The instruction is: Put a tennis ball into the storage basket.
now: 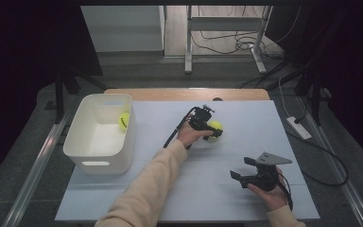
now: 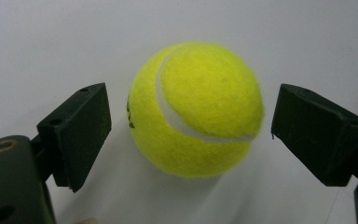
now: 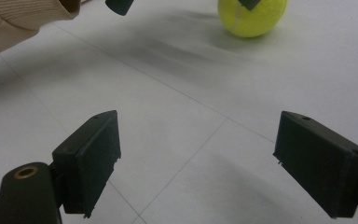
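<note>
A yellow tennis ball (image 1: 215, 126) lies on the white table top (image 1: 246, 123) near its middle. My left gripper (image 1: 213, 131) reaches around it from the left. In the left gripper view the ball (image 2: 196, 109) sits between the two black jaws with a gap on each side, so the left gripper (image 2: 191, 133) is open. A second tennis ball (image 1: 124, 120) lies inside the white bin (image 1: 99, 163) at the left. My right gripper (image 1: 241, 168) rests near the front right and stands open (image 3: 198, 158) over bare table. The ball (image 3: 251, 16) lies farther off in the right gripper view.
The white bin stands at the table's left edge with its handle slot facing the front. A cream sleeve (image 1: 142, 189) crosses the front middle of the table. Cables (image 1: 312, 165) trail off the right side. Beyond the table are a metal frame's legs (image 1: 188, 42).
</note>
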`<state>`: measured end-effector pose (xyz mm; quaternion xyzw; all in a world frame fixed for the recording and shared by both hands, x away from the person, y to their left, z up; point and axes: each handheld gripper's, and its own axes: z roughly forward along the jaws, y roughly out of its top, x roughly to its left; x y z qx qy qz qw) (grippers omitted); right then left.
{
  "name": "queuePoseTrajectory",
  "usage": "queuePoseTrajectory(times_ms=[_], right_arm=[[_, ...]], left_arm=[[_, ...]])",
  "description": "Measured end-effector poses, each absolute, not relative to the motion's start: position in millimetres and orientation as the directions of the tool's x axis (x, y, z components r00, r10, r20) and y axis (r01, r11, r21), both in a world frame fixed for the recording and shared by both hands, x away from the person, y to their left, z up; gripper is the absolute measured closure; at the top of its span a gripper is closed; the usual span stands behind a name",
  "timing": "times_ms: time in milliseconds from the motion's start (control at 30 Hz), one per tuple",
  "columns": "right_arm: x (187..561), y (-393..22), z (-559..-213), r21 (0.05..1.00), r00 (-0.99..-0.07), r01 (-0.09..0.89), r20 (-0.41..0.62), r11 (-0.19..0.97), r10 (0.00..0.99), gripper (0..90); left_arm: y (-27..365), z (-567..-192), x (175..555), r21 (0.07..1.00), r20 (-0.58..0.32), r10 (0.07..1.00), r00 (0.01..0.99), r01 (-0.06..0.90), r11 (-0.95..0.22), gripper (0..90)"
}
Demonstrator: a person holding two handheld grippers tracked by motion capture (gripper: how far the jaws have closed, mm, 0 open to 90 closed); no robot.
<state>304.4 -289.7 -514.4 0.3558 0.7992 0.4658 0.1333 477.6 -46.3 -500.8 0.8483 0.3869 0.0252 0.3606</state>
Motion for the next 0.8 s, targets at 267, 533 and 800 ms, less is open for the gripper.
queuePoseTrajectory(times_ms=[267, 533, 800], right_arm=[[304, -290, -514, 0.840, -0.711, 0.443, 0.116, 0.314, 0.693, 14.2], [304, -290, -514, 0.840, -0.712, 0.441, 0.113, 0.316, 0.693, 14.2], [304, -290, -514, 0.840, -0.711, 0.440, 0.112, 0.316, 0.694, 14.3]], left_arm=[[-50, -504, 476, 0.623, -0.226, 0.676, 0.702, 0.637, -0.454, 25.5], [-48, -502, 476, 0.618, -0.222, 0.675, 0.703, 0.637, -0.461, 27.0], [-46, -493, 472, 0.641, -0.213, 0.663, 0.718, 0.615, -0.460, 27.1]])
